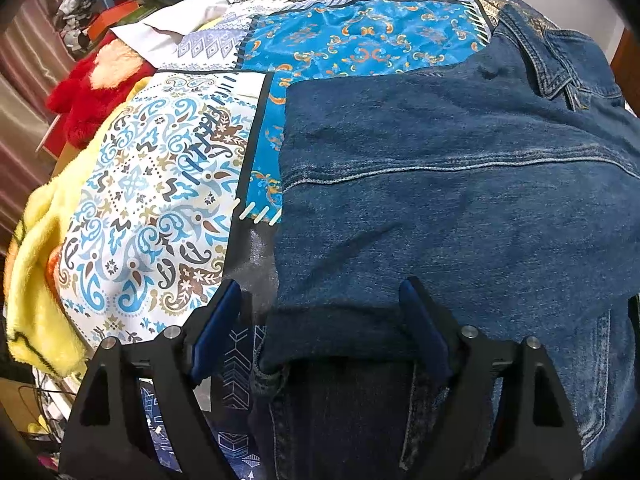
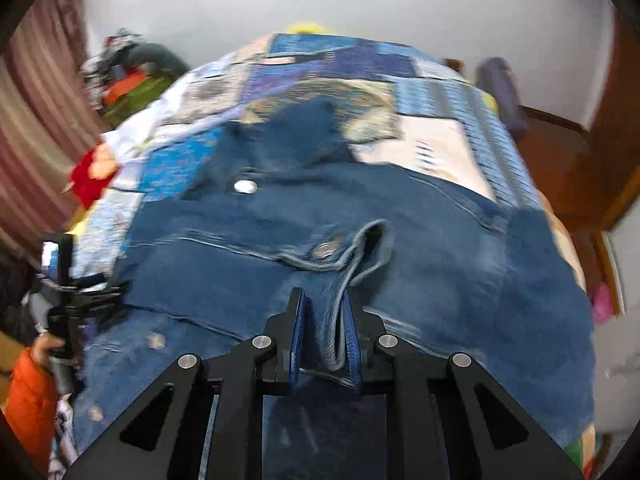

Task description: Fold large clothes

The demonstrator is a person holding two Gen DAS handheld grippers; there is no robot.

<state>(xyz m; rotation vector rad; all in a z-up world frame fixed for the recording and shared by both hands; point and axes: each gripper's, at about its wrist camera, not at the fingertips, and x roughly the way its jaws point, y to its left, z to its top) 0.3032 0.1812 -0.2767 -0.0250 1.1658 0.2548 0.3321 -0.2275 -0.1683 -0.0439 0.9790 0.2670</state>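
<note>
A blue denim jacket (image 1: 460,200) lies spread on a patterned bedspread (image 1: 160,184); it also shows in the right wrist view (image 2: 280,232). My left gripper (image 1: 324,300) is open, its blue pads either side of a folded dark denim edge (image 1: 336,332) at the jacket's near left side. My right gripper (image 2: 326,312) is shut on a fold of denim near a metal button (image 2: 326,250), at the jacket's near edge. The left gripper also appears at the left of the right wrist view (image 2: 76,292), held by a hand in an orange sleeve.
A yellow fleece blanket (image 1: 36,280) and a red plush item (image 1: 88,100) lie at the bed's left edge. Clutter is piled at the far left corner (image 1: 104,4). A striped curtain (image 2: 36,120) hangs left; a wooden door (image 2: 616,128) stands right.
</note>
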